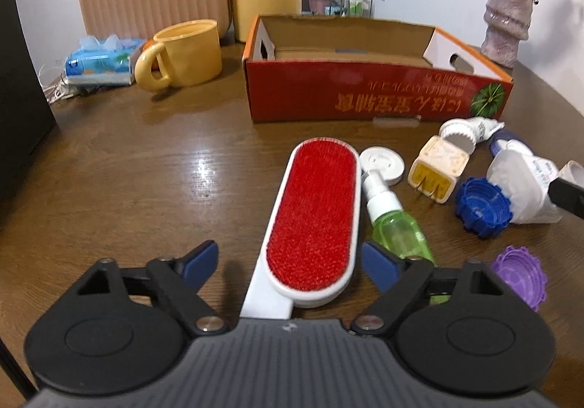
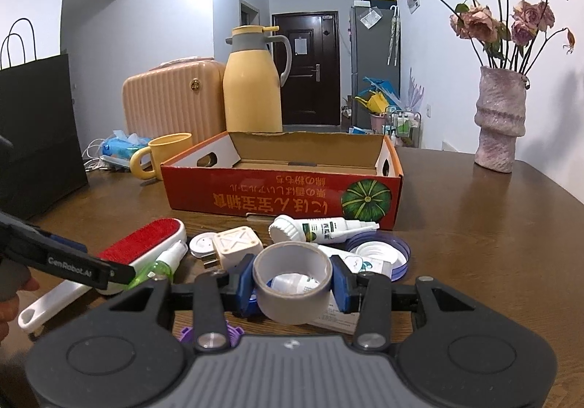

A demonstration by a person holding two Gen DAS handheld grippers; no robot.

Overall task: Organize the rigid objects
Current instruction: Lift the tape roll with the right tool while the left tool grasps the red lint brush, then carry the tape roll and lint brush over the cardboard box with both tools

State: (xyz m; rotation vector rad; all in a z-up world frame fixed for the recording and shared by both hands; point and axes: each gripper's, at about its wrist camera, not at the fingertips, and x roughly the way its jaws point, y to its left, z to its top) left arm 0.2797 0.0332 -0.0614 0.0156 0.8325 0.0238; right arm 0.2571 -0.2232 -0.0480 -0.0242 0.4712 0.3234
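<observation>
The left claw (image 1: 290,263) stands wide, its blue pads on either side of the lint brush (image 1: 314,218) and clear of it, with nothing gripped yet; the brush lies flat on the desk (image 1: 127,170), its red face up and its white handle running back toward six o'clock under the claw; the pads look to be level with the near end of the head, just above where the handle begins. To do this well, I judge the pads should come in square on the white rim rather than on the red pile, which may give and let the brush tip; the green spray bottle (image 1: 396,225) lies just beside the brush at three o'clock and partly under the right-hand pad, so that pad needs to pass inside it or it will be pinched along with the brush.

The right claw (image 2: 292,283) is clamped on a roll of tape (image 2: 292,282), held up over the clutter of caps, a white plug (image 2: 237,243) and a small tube (image 2: 325,227); it should lift clear before travelling.

At twelve o'clock, beyond the clutter, the red box (image 2: 281,198) sits open with its floor apparently bare; tape and brush would each go in over its near wall.
</observation>
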